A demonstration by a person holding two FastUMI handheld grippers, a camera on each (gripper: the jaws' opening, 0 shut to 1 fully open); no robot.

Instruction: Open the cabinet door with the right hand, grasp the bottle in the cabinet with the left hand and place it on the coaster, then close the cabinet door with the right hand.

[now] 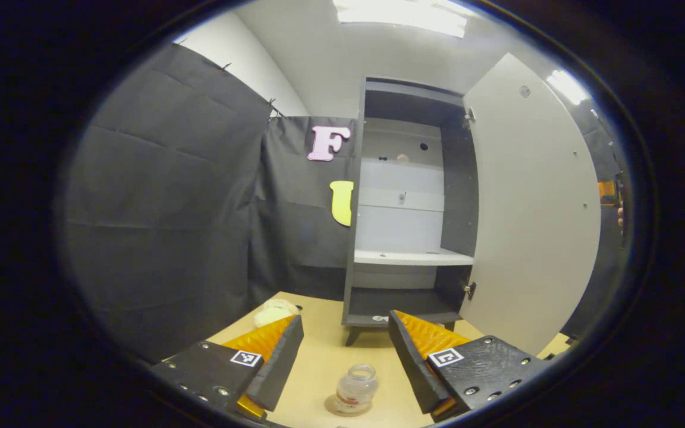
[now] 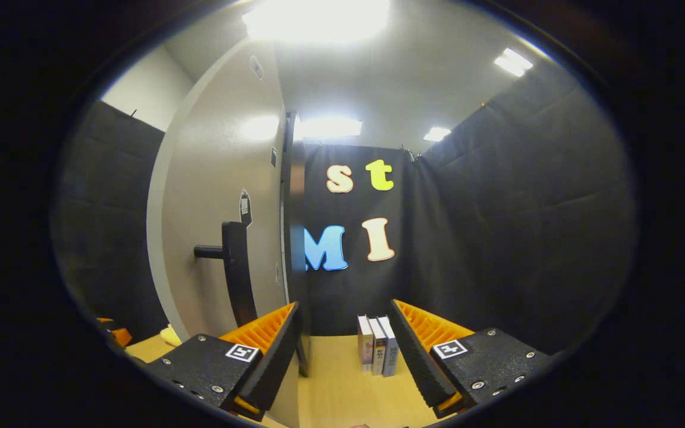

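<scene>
Your cabinet (image 1: 408, 202) stands at the table's (image 1: 319, 368) far side w/ its door (image 1: 533, 208) swung wide to the right; shelves inside look bare, tho small bits at the back are too tiny to tell. In the right gripper view the door's outer face is just left of centre, its dark handle (image 2: 236, 267) sticking out, door edge close beside the left finger. Three books (image 2: 377, 353) stand upright on the table ahead. Your left gripper (image 1: 345, 348) has its fingers released, spread wide, w/ the bottle (image 1: 356, 387) upright on the coaster (image 1: 333, 409) between them, untouched by either. Your right gripper (image 2: 345, 345) is likewise released, grasping nothing. A pale lump (image 1: 274, 312) sits on the table, left of the cabinet.
</scene>
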